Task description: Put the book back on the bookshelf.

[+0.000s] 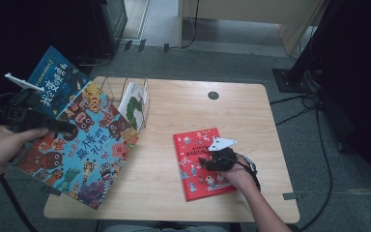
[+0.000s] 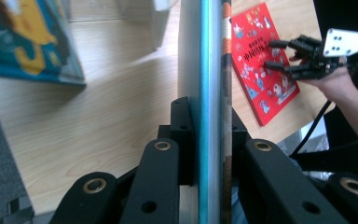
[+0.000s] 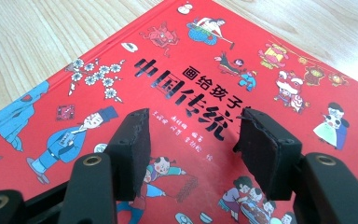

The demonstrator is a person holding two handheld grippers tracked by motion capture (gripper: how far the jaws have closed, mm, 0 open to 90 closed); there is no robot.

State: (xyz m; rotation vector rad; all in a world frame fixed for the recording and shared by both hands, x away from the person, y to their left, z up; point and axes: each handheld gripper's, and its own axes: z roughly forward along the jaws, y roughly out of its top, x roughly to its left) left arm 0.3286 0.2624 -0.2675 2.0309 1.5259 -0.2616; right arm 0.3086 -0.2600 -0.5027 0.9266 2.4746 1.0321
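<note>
High view: two large picture books (image 1: pixel 84 145) are seen clamped together in the left gripper (image 1: pixel 60 126), lifted off the table (image 1: pixel 183 193) at its left edge and tilted, a teal one with cartoon animals in front and a dark blue one (image 1: pixel 53 79) behind it. In the left gripper view the jaws are seen pressed tight on the edges of this pair (image 2: pixel 209 93), the teal spine running straight up between them. Just beyond the held books, a wire book rack (image 1: pixel 125 99) stands on the table with one white book (image 1: pixel 134 99) already upright in it, so that part of the sorting is judged done. Well apart from the left gripper, the right gripper (image 1: pixel 207 162) is held over a red book (image 1: pixel 195 166) lying flat on the wood; in the right gripper view its jaws stand apart above the cover (image 3: pixel 191 93), with nothing gripped. Three books are therefore judged left: the lifted pair, not yet in the rack, and the red one, not yet picked up.
</note>
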